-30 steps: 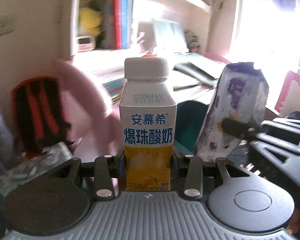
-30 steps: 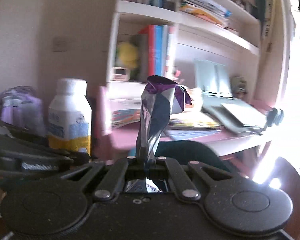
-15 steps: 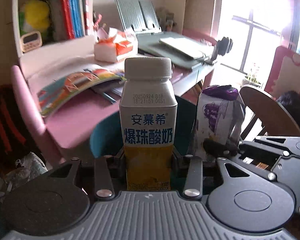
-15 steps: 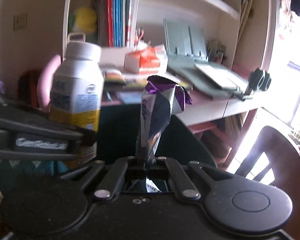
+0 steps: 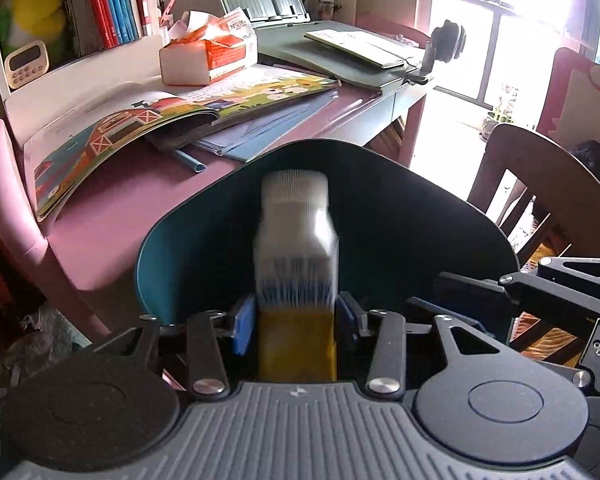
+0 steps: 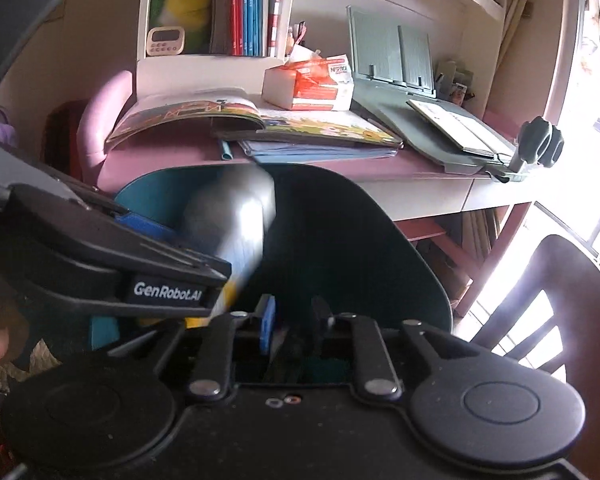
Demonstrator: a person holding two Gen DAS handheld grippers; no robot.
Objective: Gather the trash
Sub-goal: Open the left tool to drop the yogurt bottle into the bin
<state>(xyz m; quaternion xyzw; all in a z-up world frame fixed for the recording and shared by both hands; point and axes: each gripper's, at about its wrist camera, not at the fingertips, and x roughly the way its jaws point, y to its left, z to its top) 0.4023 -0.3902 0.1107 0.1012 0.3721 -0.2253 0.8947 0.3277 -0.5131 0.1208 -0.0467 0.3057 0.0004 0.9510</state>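
The left gripper (image 5: 296, 322) has its blue fingers (image 5: 243, 330) spread a little, one on each side of a drink bottle (image 5: 296, 268). The bottle is white on top and yellow at the bottom, and it looks smeared and blurry. I cannot tell if the fingers touch it or if there is a tiny gap. The bottle stands up straight in front of the open mouth of a dark teal trash bin (image 5: 420, 216).

The right gripper (image 6: 292, 328) has its fingers (image 6: 267, 322) apart, with nothing between them. It points into the same trash bin (image 6: 340, 232). In the right view the bottle (image 6: 236, 220) is a blurry shape at the left side of the bin, beside the left gripper (image 6: 112, 256).

Behind the bin is a pink counter (image 5: 112, 216). On it lie an open picture book (image 5: 172, 116), a tissue pack (image 5: 208, 56) and a blue pen (image 5: 190, 162). A brown wooden chair (image 5: 540, 184) stands to the right.
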